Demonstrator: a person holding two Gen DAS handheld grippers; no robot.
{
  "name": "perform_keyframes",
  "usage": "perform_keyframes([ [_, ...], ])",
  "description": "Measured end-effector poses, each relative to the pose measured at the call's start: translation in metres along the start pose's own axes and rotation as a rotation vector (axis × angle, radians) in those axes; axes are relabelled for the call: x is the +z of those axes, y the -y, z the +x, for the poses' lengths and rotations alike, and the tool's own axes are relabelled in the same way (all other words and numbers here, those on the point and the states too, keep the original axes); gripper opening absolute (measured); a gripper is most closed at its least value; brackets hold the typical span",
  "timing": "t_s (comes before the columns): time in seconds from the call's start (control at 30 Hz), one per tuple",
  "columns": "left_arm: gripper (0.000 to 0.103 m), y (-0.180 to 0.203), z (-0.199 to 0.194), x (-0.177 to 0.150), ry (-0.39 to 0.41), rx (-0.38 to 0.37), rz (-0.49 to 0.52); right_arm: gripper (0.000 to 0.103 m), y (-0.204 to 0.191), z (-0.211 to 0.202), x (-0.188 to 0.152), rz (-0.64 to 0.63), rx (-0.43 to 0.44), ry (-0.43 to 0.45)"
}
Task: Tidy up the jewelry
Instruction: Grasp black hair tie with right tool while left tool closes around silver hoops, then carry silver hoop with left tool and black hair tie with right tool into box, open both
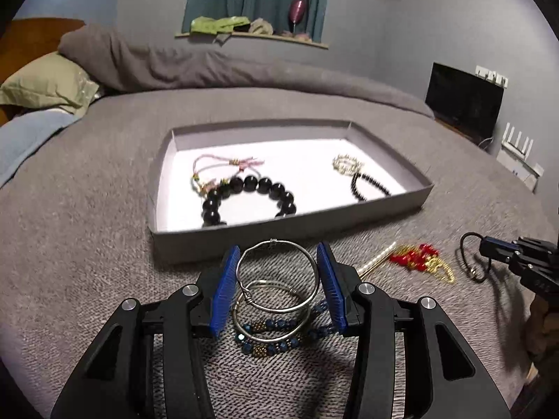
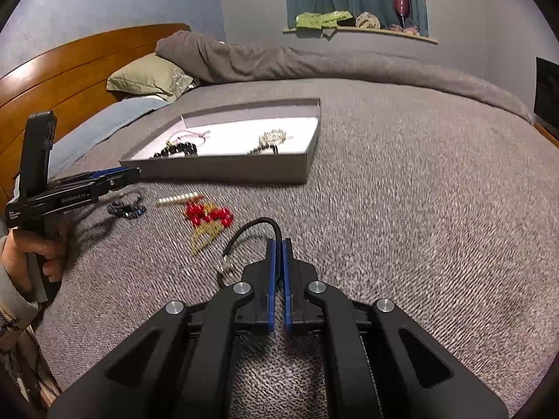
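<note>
A grey tray [image 1: 279, 241] [image 2: 244, 171] lies on the bed and holds a large black bead bracelet [image 1: 251, 192], a pink cord bracelet [image 1: 223, 164], a pearl piece [image 1: 346, 164] and a small black bead bracelet [image 1: 367, 185]. My left gripper [image 1: 277, 269] [image 2: 129, 174] is shut on a silver bangle [image 1: 279, 276], held across its width above a second silver bangle [image 1: 269, 310] and a blue bead bracelet [image 1: 279, 338] [image 2: 127, 209]. My right gripper [image 2: 278, 244] [image 1: 489, 248] is shut on a black cord bracelet [image 2: 251, 230] [image 1: 470, 255].
A red bead and gold piece [image 1: 419, 258] [image 2: 209, 216] and a pearl strand [image 1: 377, 258] [image 2: 178, 199] lie on the grey blanket [image 2: 419, 209] between the grippers. Pillows [image 2: 146, 76] and a wooden headboard [image 2: 70, 70] are at the left.
</note>
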State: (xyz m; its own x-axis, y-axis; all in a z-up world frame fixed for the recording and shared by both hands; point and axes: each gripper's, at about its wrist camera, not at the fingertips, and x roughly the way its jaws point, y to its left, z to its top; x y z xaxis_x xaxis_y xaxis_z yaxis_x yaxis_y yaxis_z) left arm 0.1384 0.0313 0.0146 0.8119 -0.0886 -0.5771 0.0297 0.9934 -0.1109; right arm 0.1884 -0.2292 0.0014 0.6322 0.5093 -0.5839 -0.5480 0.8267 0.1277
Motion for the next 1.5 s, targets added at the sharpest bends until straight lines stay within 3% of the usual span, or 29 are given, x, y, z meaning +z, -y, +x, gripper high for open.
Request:
perform_keyframes([
  [0.43, 0.047, 0.014, -0.004, 0.045, 0.041, 0.004, 0.079, 0.003, -0.016, -0.018, 0.057, -0.028, 0.07, 0.098],
  [0.63, 0.047, 0.02, 0.014, 0.063, 0.024, -0.011, 0.082, 0.003, -0.023, 0.001, 0.094, -0.063, 0.068, 0.101],
  [0.93, 0.047, 0.026, 0.062, 0.077, -0.044, -0.05, 0.022, 0.004, -0.023, 0.067, 0.131, -0.04, 0.058, 0.016],
  [1.3, 0.047, 0.035, 0.091, 0.069, -0.116, -0.031, 0.031, 0.004, -0.025, 0.124, 0.117, -0.098, 0.006, -0.143],
  [1.5, 0.071, 0.041, 0.083, 0.067, -0.088, -0.008, 0.057, 0.006, -0.022, 0.118, 0.109, -0.102, -0.011, -0.144],
])
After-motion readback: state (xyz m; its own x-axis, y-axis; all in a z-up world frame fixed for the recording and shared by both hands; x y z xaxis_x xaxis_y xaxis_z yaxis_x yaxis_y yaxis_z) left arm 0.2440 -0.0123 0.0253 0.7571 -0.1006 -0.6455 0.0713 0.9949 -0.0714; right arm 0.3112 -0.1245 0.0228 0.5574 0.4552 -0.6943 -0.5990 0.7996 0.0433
